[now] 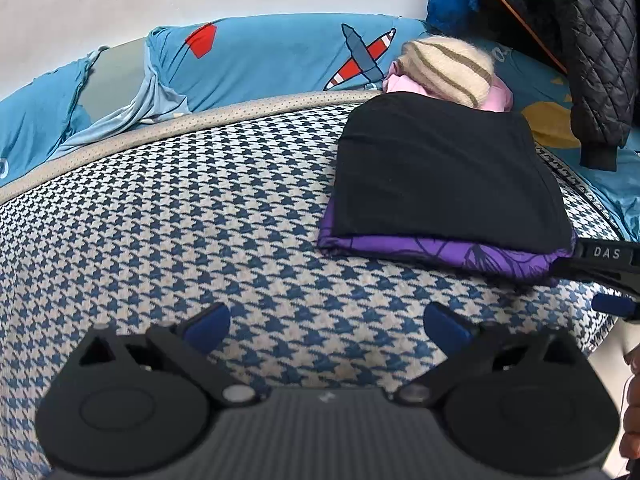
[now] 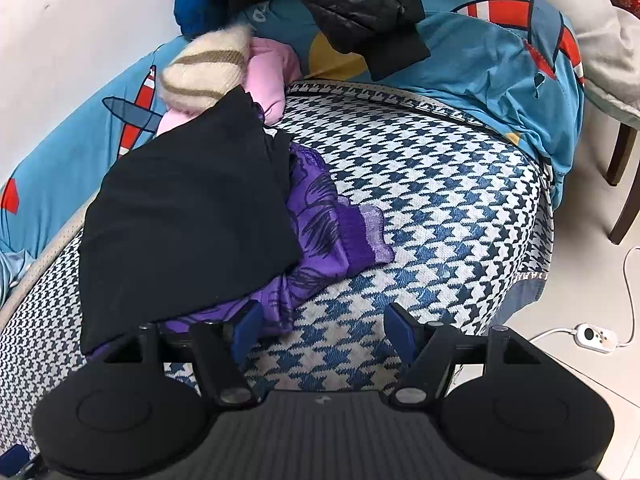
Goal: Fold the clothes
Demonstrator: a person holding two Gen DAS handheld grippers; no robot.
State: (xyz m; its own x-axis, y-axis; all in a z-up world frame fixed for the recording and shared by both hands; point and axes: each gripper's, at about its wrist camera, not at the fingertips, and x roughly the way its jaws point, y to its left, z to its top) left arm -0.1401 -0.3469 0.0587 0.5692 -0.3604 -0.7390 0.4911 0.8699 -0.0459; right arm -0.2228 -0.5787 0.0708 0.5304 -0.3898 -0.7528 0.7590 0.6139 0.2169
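Observation:
A folded black garment point(image 1: 440, 172) lies on top of a purple printed garment point(image 1: 440, 254) on the houndstooth cushion point(image 1: 200, 220). My left gripper point(image 1: 326, 325) hovers open over bare cushion in front of the stack, with nothing between its blue pads. In the right wrist view the black garment point(image 2: 192, 208) covers most of the purple garment point(image 2: 324, 216), whose loose end spills out to the right. My right gripper point(image 2: 324, 330) is open at the stack's near corner; its left pad sits beside the purple cloth, and bare cushion shows between the pads.
A cream striped knit point(image 2: 208, 72) and a pink garment point(image 2: 268, 68) lie behind the stack. A black quilted jacket point(image 2: 360, 0) hangs over blue airplane-print bedding point(image 2: 480, 64). A chair leg point(image 2: 624, 184) and a white corded switch point(image 2: 596, 336) are on the floor to the right.

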